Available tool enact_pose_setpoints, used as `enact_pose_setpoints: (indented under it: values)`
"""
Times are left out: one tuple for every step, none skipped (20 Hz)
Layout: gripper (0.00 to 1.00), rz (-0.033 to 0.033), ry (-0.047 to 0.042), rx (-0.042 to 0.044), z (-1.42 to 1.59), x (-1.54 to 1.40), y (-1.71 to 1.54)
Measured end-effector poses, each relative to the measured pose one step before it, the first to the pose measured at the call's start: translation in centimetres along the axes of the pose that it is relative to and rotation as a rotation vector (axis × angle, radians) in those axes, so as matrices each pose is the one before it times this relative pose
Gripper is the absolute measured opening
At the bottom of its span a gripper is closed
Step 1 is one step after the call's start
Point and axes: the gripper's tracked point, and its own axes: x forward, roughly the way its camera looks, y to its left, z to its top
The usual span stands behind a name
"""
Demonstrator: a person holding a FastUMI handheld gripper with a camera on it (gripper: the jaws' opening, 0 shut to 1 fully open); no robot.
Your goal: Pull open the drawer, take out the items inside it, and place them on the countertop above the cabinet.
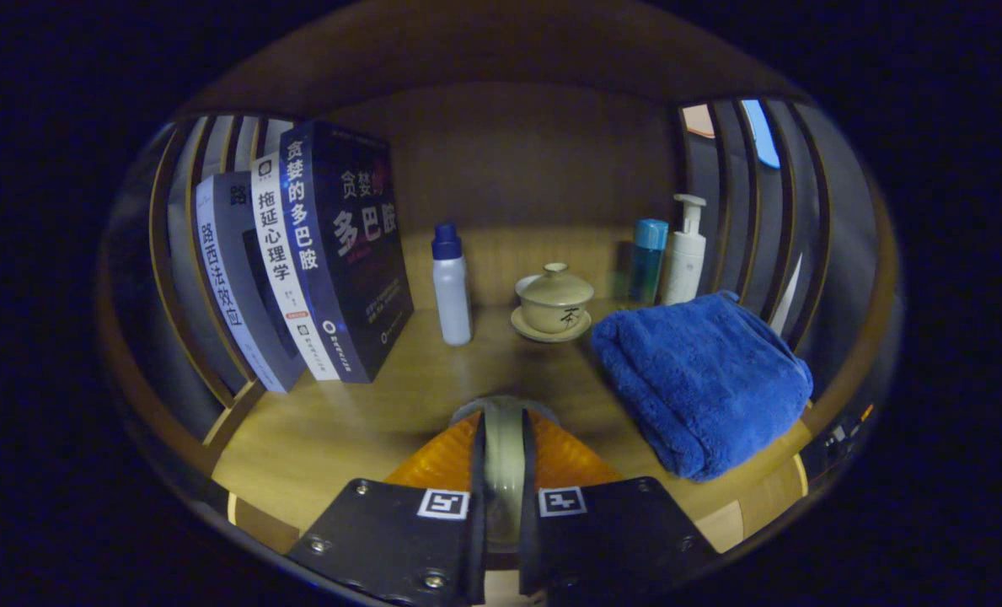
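My gripper (501,426) is shut on a pale, thin, rounded item (503,459) that stands edge-on between the two fingers; what it is I cannot tell. It hangs just above the front part of the wooden countertop (357,421). Beyond the fingers a lidded tea cup on a saucer (554,303) stands on the countertop. The drawer and the cabinet front are hidden below.
Three upright books (315,261) lean at the left. A white bottle with a blue cap (452,287) stands beside them. A folded blue towel (703,379) lies at the right, with a teal bottle (648,261) and a white pump bottle (684,253) behind it. Slatted sides and a wooden back wall enclose the countertop.
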Motion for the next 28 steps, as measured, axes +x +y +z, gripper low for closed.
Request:
enact_pose_setpoints:
  values:
    - [0.16, -0.00003, -0.00661, -0.00309, 0.043, -0.025, -0.018]
    - [0.16, -0.00221, -0.00395, -0.00090, -0.036, 0.096, 0.077]
    - [0.16, -0.00397, -0.00901, -0.00242, 0.178, -0.038, 0.040]
    - [0.16, -0.01200, -0.01802, 0.00020, 0.202, 0.329, -0.081]
    - [0.16, -0.01760, 0.00699, 0.00197, -0.588, 0.467, -0.114]
    - [0.23, -0.00627, -0.03690, 0.00498, 0.834, -0.548, 0.355]
    - [0.31, -0.01178, -0.00686, 0.01325, -0.263, 1.396, -0.069]
    - [0.30, 0.00658, 0.00273, 0.01324, -0.302, -1.017, 0.164]
    - [0.44, 0.01919, -0.00297, 0.00392, 0.121, 0.219, 0.420]
    - [0.58, -0.00171, 0.00436, -0.01183, -0.090, -0.365, -0.148]
    - [0.72, -0.02463, 0.00691, -0.02255, -0.045, -0.703, -0.627]
    - [0.86, -0.01464, -0.01095, -0.02679, -0.202, -0.360, -0.473]
    - [1.00, -0.00787, -0.00877, -0.01548, 0.323, -1.347, -0.324]
    - [1.00, 0.00954, -0.01702, -0.00412, 0.256, -0.993, 0.119]
    - [1.00, -0.00006, -0.00075, 0.00327, -0.030, -1.176, -0.035]
    - [1.00, -0.00172, -0.00118, 0.00456, 0.086, -1.379, -0.161]
    - [1.00, -0.00040, -0.02035, 0.00553, 0.280, -1.294, -0.202]
    - [1.00, 0.00548, -0.03008, 0.01533, 0.498, -1.264, -0.082]
    - [1.00, 0.00427, -0.02281, 0.02173, 0.412, -1.387, -0.035]
    - [1.00, -0.00710, -0.01663, 0.02076, 0.358, -1.627, -0.400]
    - [1.00, -0.00978, -0.01832, 0.01860, 0.432, -1.638, -0.598]
    - [1.00, -0.01126, -0.02146, 0.01037, 0.463, -1.507, -0.619]
    - [1.00, -0.00604, -0.02148, 0.00828, 0.442, -1.521, -0.556]
    - [1.00, -0.00357, -0.02495, 0.00752, 0.528, -1.515, -0.513]
    - [1.00, -0.00686, -0.02413, 0.00439, 0.535, -1.452, -0.566]
    - [1.00, -0.01306, -0.02111, 0.00402, 0.537, -1.570, -0.730]
    - [1.00, 0.00250, -0.01473, 0.00048, 0.281, -1.655, -0.386]
    - [1.00, 0.00379, -0.01330, -0.00696, 0.219, -1.502, -0.370]
